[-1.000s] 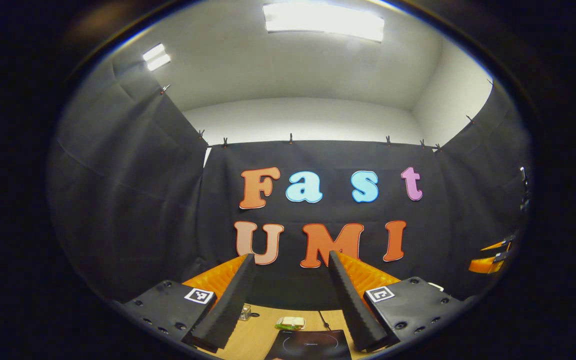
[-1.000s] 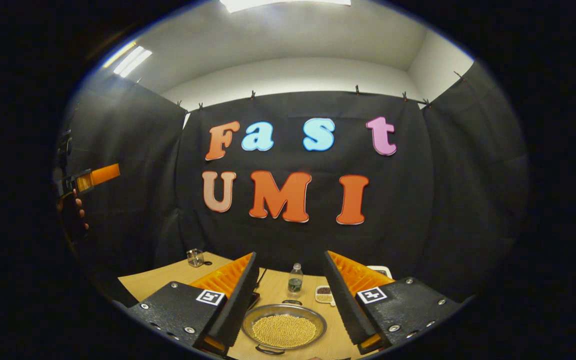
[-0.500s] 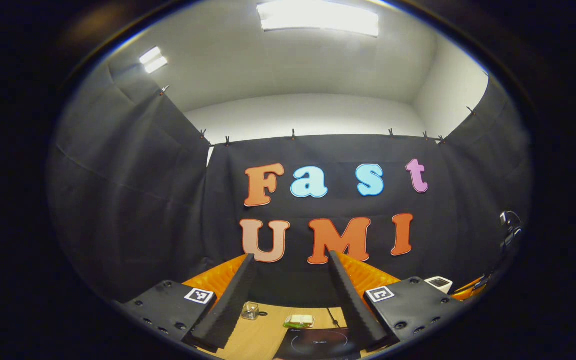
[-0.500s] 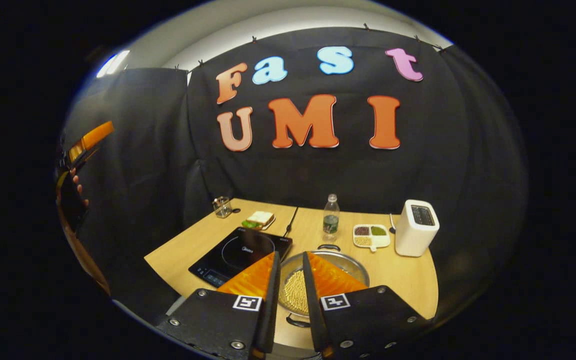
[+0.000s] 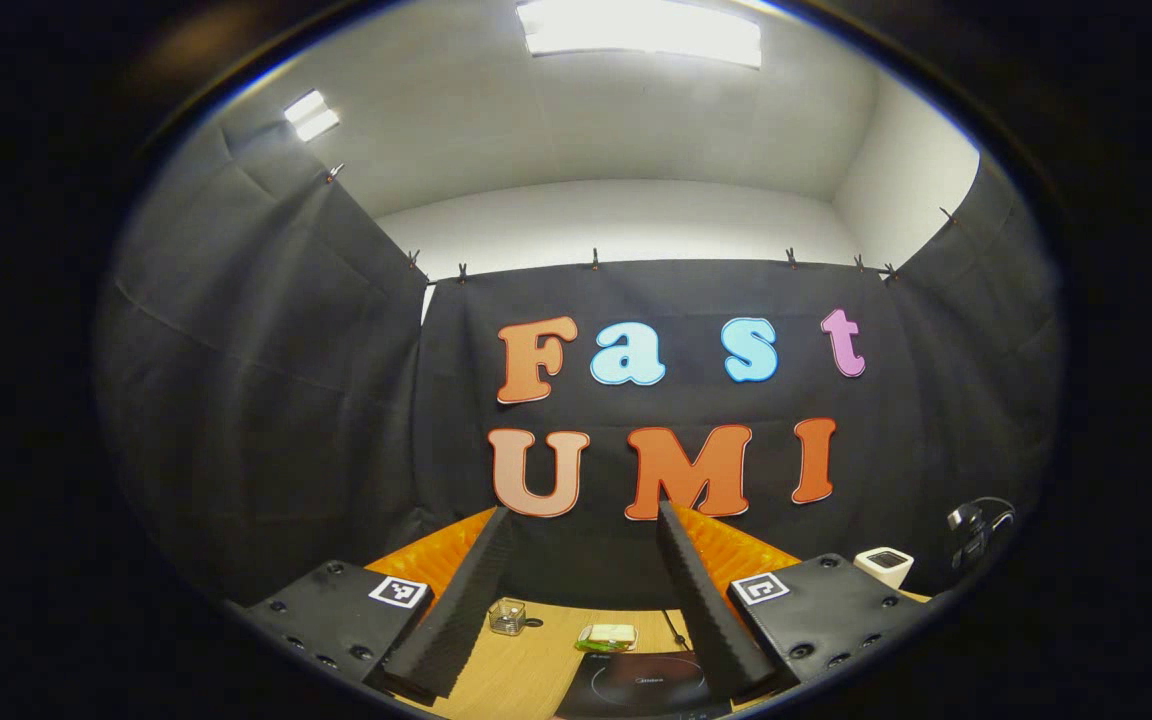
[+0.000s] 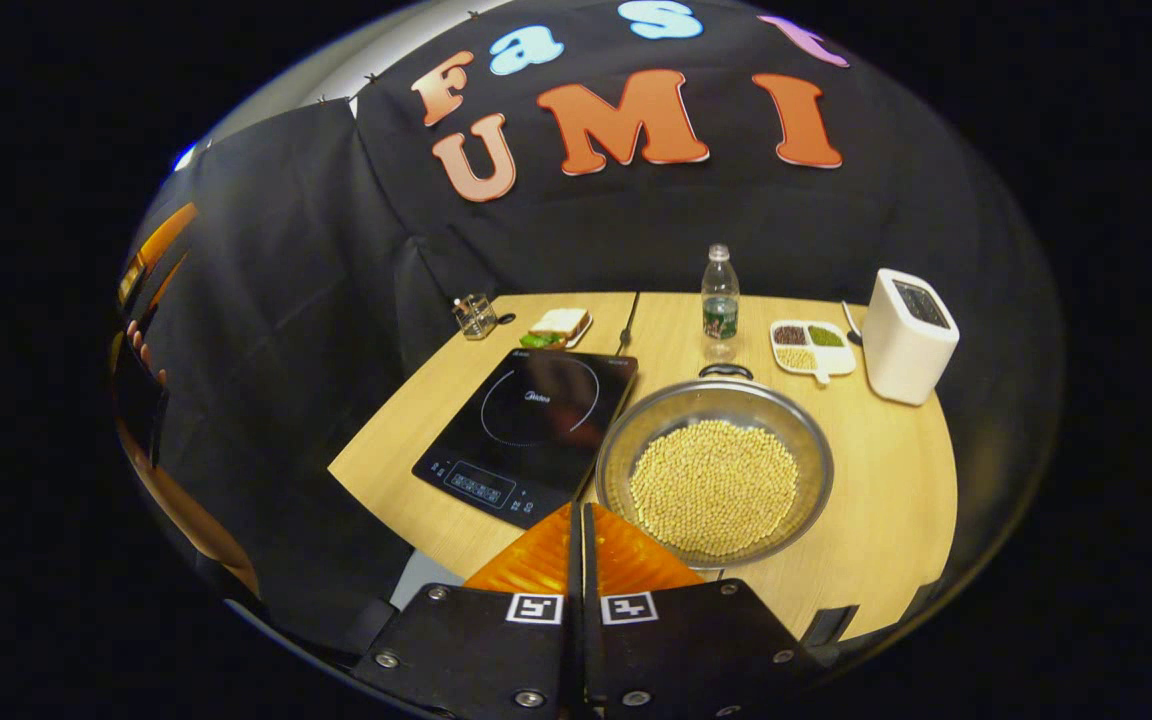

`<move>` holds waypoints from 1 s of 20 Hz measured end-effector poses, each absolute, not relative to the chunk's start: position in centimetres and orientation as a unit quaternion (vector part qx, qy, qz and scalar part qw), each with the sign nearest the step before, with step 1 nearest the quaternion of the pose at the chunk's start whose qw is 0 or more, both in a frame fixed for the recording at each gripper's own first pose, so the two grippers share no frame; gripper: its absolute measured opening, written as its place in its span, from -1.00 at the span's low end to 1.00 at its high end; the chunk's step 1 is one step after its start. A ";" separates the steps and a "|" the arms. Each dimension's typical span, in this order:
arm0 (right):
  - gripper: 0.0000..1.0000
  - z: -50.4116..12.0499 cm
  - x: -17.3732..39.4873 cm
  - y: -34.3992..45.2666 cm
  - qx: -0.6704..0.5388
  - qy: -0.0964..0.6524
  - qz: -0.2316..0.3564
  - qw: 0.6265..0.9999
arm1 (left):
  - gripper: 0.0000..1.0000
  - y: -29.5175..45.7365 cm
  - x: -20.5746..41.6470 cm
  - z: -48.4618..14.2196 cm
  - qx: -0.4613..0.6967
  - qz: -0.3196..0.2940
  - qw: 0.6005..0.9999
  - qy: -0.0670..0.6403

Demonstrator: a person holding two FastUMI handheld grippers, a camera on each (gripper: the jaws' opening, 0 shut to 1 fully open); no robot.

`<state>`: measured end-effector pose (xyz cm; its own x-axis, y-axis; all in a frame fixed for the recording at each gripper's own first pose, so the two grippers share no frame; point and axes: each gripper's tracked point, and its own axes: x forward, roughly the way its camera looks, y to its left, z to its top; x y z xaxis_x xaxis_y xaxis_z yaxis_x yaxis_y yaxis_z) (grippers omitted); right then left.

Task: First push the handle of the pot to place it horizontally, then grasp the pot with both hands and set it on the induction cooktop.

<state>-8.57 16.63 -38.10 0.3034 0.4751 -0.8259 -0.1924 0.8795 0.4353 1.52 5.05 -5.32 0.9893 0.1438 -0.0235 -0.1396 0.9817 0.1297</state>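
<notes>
In the right gripper view a shallow metal pot (image 6: 808,470) full of pale beans sits on the wooden table (image 6: 896,500), just right of the black induction cooktop (image 6: 531,420). One dark loop handle (image 6: 726,371) of the pot points away, toward the bottle. My right gripper (image 6: 579,510) is shut with nothing between its fingers. It hovers above the table's near edge, at the pot's near-left rim. My left gripper (image 5: 581,512) is open and empty, held high and level. Between its fingers lies the cooktop (image 5: 641,685).
Behind the pot stand a water bottle (image 6: 720,300), a divided dish (image 6: 811,345) and a white toaster (image 6: 908,335). A glass jar (image 6: 474,315) and a sandwich plate (image 6: 556,325) sit behind the cooktop. A hand (image 6: 141,350) holds the other gripper at far left.
My right gripper's fingers have come together and its view has tipped down over the table, with pot and cooktop now below it. The left gripper's view has barely drifted.
</notes>
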 end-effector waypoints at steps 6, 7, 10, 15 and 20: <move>-0.99 -43.0 -10.9 18.4 0.142 0.624 0.208 0.739 | 0.93 7.1 1.4 -6.1 0.070 0.089 0.993 0.023; -1.00 -44.0 -11.2 18.6 0.141 0.635 0.204 0.732 | 0.90 7.6 1.1 -6.3 0.070 0.094 0.993 0.024; -1.00 -46.3 -11.9 19.3 0.140 0.659 0.197 0.712 | 0.89 8.7 1.3 -6.9 0.078 0.110 0.990 0.029; -0.99 -49.9 -13.7 19.6 0.133 0.699 0.187 0.678 | 0.89 8.9 0.8 -6.4 0.088 0.110 0.990 0.026; -1.00 -52.0 -14.0 18.6 0.130 0.716 0.164 0.666 | 0.88 8.7 0.9 -6.3 0.089 0.111 0.990 0.017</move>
<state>-13.99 18.60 -52.01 -0.0790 0.4039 -0.9114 -0.0330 0.9127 0.4074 0.94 8.67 -6.25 0.9747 0.2232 -0.0140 -0.2171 0.9594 0.1798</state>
